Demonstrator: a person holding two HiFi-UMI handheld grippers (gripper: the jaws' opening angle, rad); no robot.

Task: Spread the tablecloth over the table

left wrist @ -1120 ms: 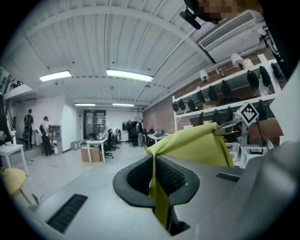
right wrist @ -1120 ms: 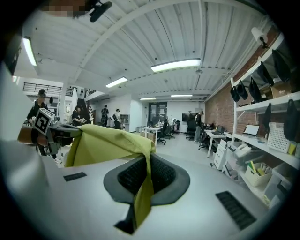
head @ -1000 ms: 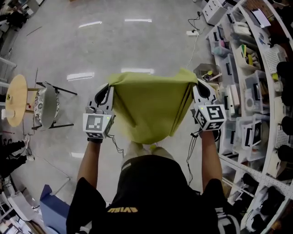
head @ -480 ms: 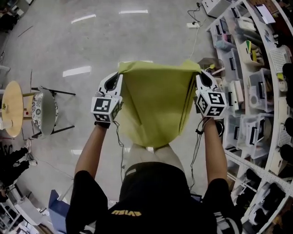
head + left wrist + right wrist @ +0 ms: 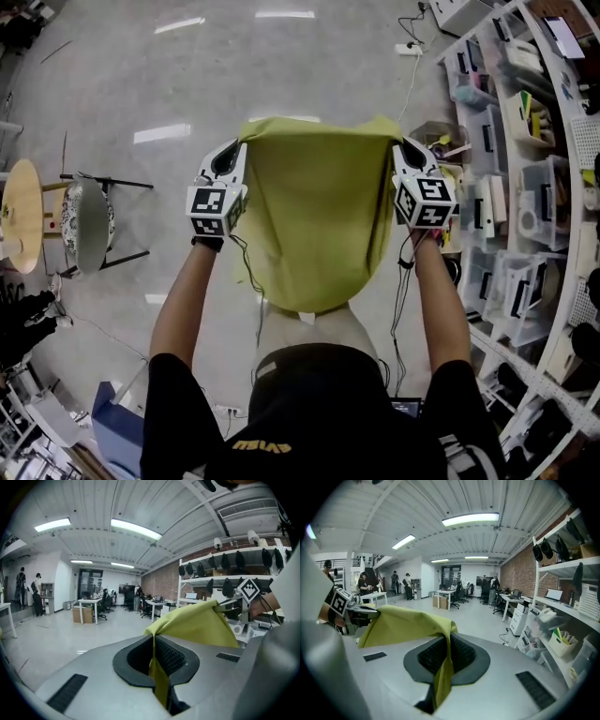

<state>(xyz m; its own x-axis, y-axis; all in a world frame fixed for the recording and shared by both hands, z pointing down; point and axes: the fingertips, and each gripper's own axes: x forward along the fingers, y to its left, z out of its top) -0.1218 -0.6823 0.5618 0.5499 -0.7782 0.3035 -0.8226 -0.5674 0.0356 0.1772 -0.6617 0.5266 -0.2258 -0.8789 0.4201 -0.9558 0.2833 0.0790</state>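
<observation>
Tablecloth (image 5: 314, 225) hangs in the air, my left gripper (image 5: 236, 157) and right gripper (image 5: 401, 155) each pinching a corner; it covers no table.

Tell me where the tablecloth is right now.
Head view: the yellow-green tablecloth hangs in front of the person, its top edge stretched between the left gripper and the right gripper, each clamped on a corner.

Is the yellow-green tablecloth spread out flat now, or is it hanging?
Hanging, not flat. The left hand-held gripper and right hand-held gripper each pinch an upper corner, and the tablecloth droops between them.
</observation>
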